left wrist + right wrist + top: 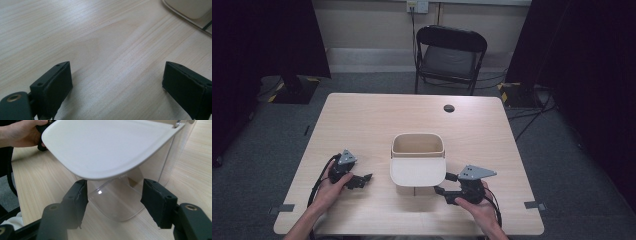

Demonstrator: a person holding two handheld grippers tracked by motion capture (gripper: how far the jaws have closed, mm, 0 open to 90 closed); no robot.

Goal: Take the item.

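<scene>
A small bin with a beige inside stands at the middle of the table. Its white lid hangs open on the side nearest me. In the right gripper view the lid tilts over the jaws, and the bin's clear wall lies just beyond them. My right gripper sits at the lid's lower right corner, its jaws partly apart and its pads pressing on nothing. My left gripper rests open on bare wood left of the bin.
A black folding chair stands behind the table's far edge. A round cable hole lies in the far tabletop. Grey tape marks sit near the front corners. Dark curtains hang at both sides.
</scene>
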